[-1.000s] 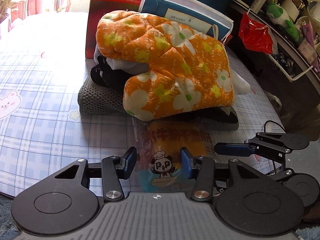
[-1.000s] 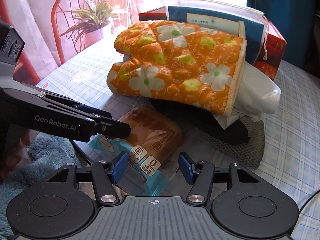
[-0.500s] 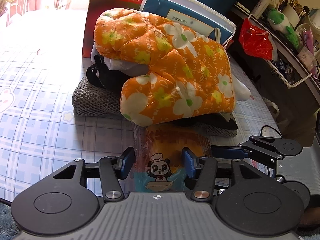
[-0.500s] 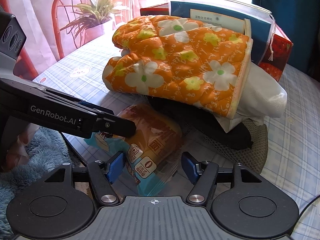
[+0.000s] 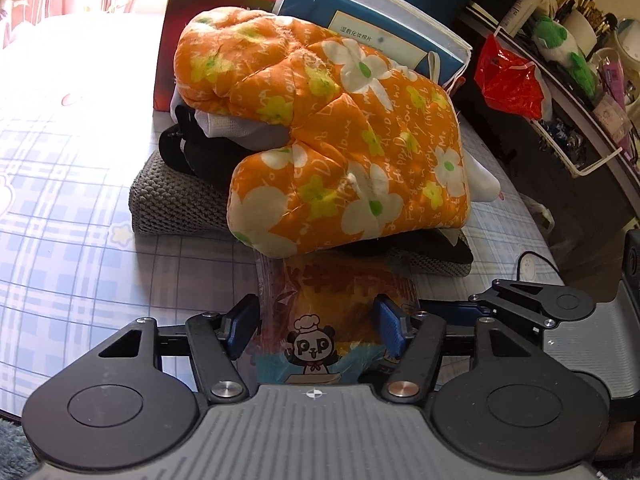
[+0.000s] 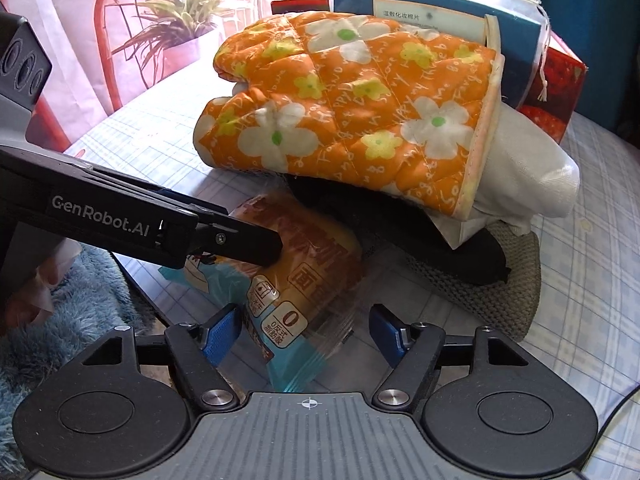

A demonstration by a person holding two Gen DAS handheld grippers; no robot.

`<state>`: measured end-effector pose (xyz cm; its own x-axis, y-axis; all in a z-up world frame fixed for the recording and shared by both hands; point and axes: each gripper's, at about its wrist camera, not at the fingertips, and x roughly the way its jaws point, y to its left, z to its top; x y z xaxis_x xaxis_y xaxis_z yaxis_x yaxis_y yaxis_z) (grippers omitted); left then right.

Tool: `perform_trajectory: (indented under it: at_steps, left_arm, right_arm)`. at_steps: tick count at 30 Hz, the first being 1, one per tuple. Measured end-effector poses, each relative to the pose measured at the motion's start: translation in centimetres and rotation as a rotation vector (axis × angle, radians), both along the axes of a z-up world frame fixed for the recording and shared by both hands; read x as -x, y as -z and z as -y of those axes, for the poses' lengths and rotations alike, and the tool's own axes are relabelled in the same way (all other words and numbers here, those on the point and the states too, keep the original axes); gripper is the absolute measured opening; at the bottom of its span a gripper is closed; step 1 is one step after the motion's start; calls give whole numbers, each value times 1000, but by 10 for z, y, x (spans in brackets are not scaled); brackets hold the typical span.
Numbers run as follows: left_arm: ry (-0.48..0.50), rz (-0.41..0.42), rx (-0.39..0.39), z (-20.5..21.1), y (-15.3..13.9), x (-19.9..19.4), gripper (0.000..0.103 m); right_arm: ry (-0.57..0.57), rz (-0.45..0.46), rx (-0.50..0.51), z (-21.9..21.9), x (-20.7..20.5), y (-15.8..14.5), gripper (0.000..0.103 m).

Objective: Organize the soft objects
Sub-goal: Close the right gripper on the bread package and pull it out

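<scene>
Left gripper (image 5: 314, 322): I have its blue pads set on either side of the bread packet, at the wrapper's edges; I cannot tell whether they are pressing it or just beside it.
Right gripper (image 6: 306, 330): I see its jaws spread wide, with the packet's near end lying between them and clear space on the right pad's side; nothing is gripped.
Bread packet (image 6: 304, 268): it lies flat on the table at the near edge, a clear wrapper with a panda cartoon and a blue sealed end toward me, its far end tucked under the pile.
Left gripper seen from the right wrist (image 6: 256, 246): its dark finger rests against the left side of the loaf.
Table (image 5: 60, 200): covered by a blue and white checked cloth.
Pile of soft things: an orange flowered oven mitt (image 5: 340, 148) sits on top, over a white cloth (image 6: 528, 176) and a black item (image 5: 192, 156), all on a grey knitted mat (image 5: 168, 204).
Far side: a red box (image 5: 188, 12) and a blue pouch (image 5: 360, 12) stand behind the pile.
Far left from the right wrist: a potted plant (image 6: 176, 28) by a red chair (image 6: 108, 40).
</scene>
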<state>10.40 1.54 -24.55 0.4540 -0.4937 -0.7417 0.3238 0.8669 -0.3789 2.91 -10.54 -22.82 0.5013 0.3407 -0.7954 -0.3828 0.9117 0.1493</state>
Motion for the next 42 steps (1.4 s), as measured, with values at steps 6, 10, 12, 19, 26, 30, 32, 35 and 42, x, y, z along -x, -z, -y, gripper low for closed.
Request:
perform_trajectory:
  at_steps: [6, 10, 12, 19, 26, 30, 32, 35, 42]
  left_arm:
    - [52, 15, -2, 5, 0, 2, 65]
    - [82, 37, -15, 12, -3, 7, 65]
    - [97, 48, -15, 14, -4, 9, 62]
    - [92, 36, 18, 8, -3, 10, 61]
    - [68, 10, 56, -1, 3, 7, 61]
    - [74, 22, 49, -1, 0, 9, 60]
    - [78, 30, 44, -1, -4, 12, 60]
    - [80, 55, 39, -1, -13, 17, 60]
    - [93, 91, 16, 1, -34, 29, 60]
  right_arm:
    - [-38, 11, 9, -4, 0, 3, 59]
    - [-59, 26, 12, -6, 3, 1, 54]
    - [-62, 30, 10, -6, 4, 0, 53]
    - [-68, 31, -4, -5, 4, -2, 53]
    - [-66, 37, -4, -5, 6, -1, 53]
    - [-71, 45, 3, -7, 7, -3, 52]
    - [-79, 53, 6, -9, 8, -5, 50]
    - [-89, 74, 12, -11, 13, -13, 50]
    - [-90, 105, 8, -10, 25, -30, 50]
